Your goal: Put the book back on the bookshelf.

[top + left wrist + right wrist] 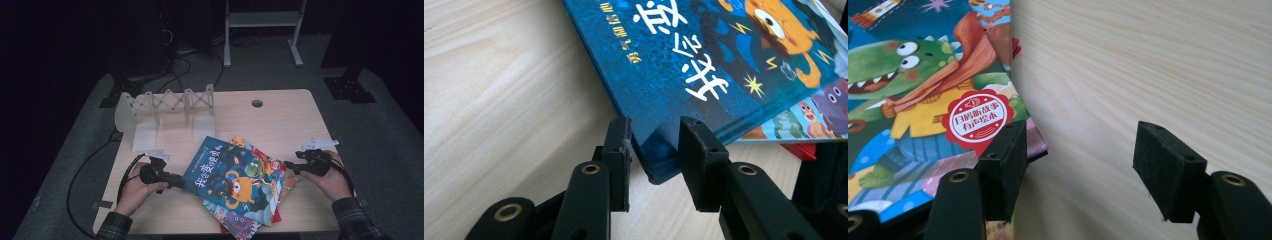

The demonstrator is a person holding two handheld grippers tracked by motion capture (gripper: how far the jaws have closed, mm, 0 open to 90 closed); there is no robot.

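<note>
Dark room, pale worktop (280, 112). Books (239, 182) piled centre, rack (165, 107) behind unfilled. Left gripper (654, 150) part open astride blue book's corner; right gripper (1080, 165) wide, empty. Shelving unstarted.

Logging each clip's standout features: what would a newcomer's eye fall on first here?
The fanned pile of bright picture books, topped by the blue book with an orange monster, lies at the table's near middle. The left gripper straddles that book's corner with open jaws, while the right gripper stands open at the pile's other edge beside the crocodile book. A white rack stands at the far left.
</note>
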